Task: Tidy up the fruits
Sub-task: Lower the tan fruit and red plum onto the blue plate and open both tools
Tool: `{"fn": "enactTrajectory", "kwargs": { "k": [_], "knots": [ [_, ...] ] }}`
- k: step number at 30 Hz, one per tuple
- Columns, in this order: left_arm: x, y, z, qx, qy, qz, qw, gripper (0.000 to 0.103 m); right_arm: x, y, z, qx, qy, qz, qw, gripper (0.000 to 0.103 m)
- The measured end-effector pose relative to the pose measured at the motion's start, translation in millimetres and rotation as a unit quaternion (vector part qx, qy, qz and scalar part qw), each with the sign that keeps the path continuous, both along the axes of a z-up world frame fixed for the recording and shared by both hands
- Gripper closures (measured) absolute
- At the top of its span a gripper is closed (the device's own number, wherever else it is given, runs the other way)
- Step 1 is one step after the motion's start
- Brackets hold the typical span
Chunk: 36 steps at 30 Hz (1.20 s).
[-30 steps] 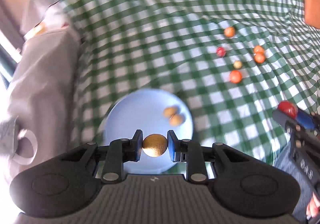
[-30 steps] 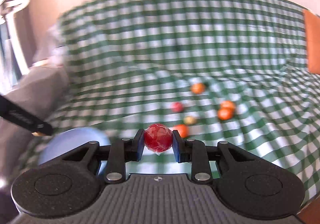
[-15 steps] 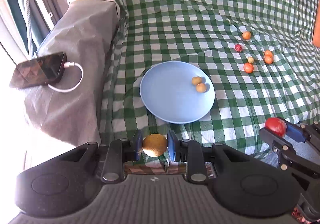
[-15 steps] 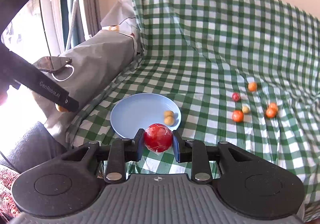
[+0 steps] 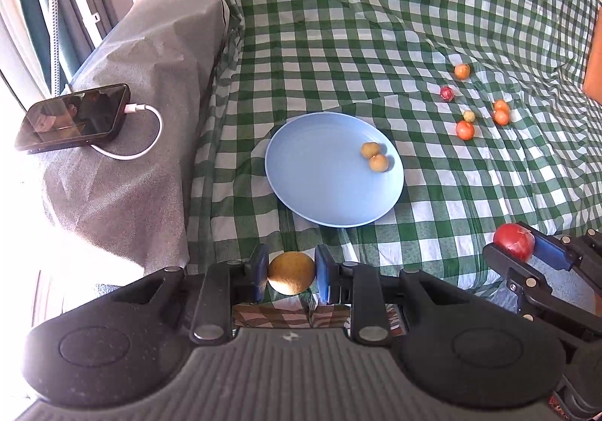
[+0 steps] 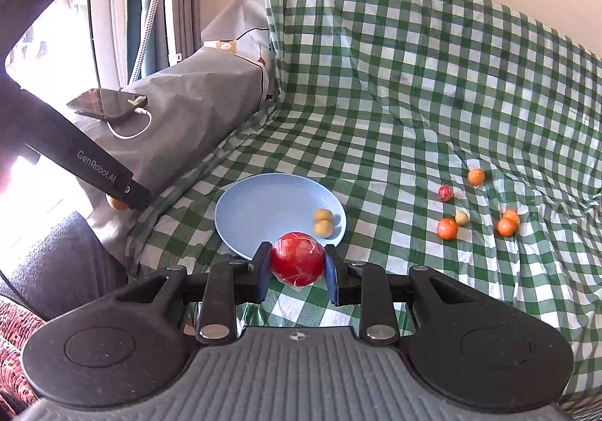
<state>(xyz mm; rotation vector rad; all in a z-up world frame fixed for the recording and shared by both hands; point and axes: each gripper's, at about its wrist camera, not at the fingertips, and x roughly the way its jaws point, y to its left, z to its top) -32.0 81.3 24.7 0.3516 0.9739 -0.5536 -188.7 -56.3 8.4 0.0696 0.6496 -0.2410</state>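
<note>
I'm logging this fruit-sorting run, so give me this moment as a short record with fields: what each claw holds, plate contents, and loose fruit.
left claw: shut on a yellow-brown fruit
right claw: shut on a red fruit
blue plate: holds two small tan fruits
loose fruit: six small pieces on the checked cloth, right of the plate
phone: on the grey cover, cable plugged in

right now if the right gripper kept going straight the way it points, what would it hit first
Most likely the near rim of the blue plate, which lies just beyond the red fruit clamped in the right gripper. Depth is hard to judge, so it might meet the checked cloth first.
</note>
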Motion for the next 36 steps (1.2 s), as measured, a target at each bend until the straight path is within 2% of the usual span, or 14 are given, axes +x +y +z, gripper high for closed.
{"fn": "enactTrajectory", "kwargs": {
  "k": [9,15,25,36],
  "knots": [
    [12,-10,-8,0.008,0.007,0.004,0.9999,0.074,10,-4,-9,0.002,0.015,0.007,1.0,0.073],
    [32,-22,-13,0.008,0.01,0.012,0.9998,0.074,24,-14,-14,0.014,0.018,-0.008,1.0,0.073],
    [73,-51,-27,0.009,0.017,0.014,0.9997,0.074,62,-24,-33,0.03,0.038,-0.007,0.999,0.073],
    [115,-88,-61,0.029,0.025,0.004,0.9993,0.074,118,-40,-64,0.035,0.069,-0.002,0.997,0.073]
  ]
}}
